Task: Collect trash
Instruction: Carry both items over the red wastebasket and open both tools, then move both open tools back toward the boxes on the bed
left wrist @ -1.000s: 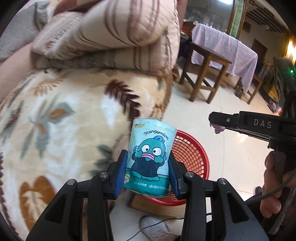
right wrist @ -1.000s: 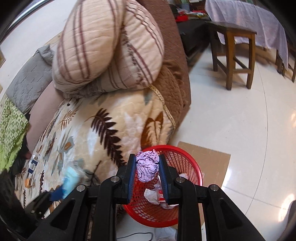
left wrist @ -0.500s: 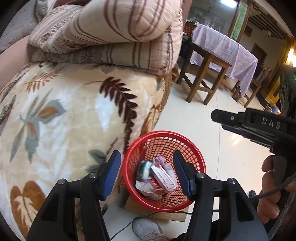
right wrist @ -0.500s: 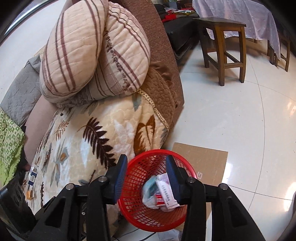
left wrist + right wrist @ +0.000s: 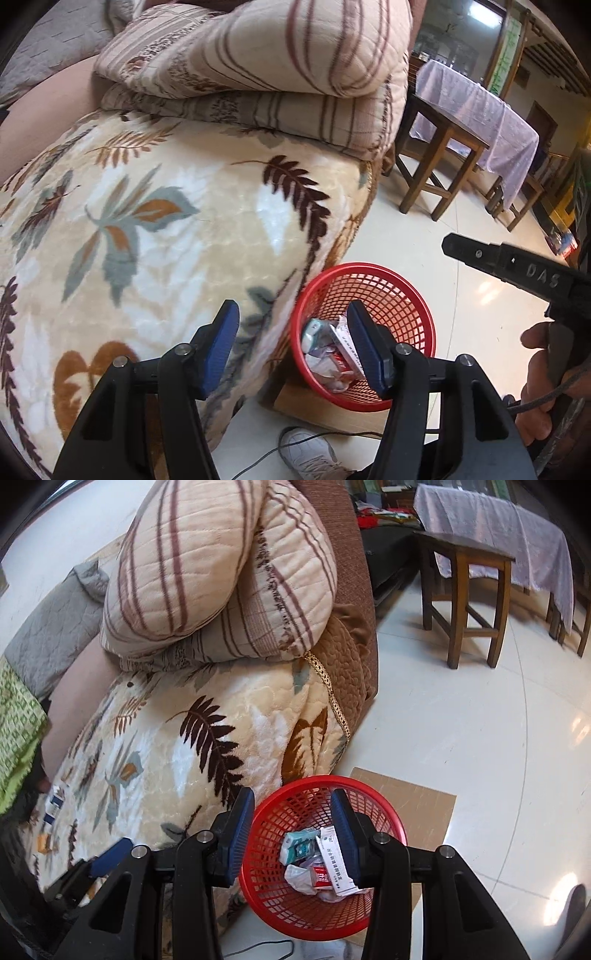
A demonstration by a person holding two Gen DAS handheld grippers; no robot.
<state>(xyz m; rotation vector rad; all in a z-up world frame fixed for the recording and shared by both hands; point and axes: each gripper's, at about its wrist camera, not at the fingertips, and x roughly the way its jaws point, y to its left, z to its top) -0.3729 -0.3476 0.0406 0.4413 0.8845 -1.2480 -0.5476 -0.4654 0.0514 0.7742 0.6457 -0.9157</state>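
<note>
A red mesh basket (image 5: 406, 291) (image 5: 280, 904) stands on the floor against the sofa. Inside it lie a teal tissue pack (image 5: 299, 845) (image 5: 312, 330), a white medicine box (image 5: 334, 864) and crumpled paper (image 5: 301, 877). My left gripper (image 5: 291, 310) hovers above the basket's left rim and the blanket edge; its jaws are opening with nothing between them. Directly over the basket, my right gripper (image 5: 292, 795) stands open and empty. Its black body (image 5: 498, 258) and the hand (image 5: 543, 387) holding it show at the right of the left wrist view.
The sofa carries a leaf-patterned blanket (image 5: 166, 229) and a folded striped quilt (image 5: 221, 565). A cardboard sheet (image 5: 417, 805) lies under the basket. A wooden stool (image 5: 465, 602), a lilac-clothed table (image 5: 491, 122), a shoe (image 5: 314, 458) and small packets (image 5: 55, 805) on the blanket are nearby.
The left gripper let go of the teal tissue pack and the right gripper let go of a purple wad; both now lie in the basket. Both pairs of jaws have opened.
</note>
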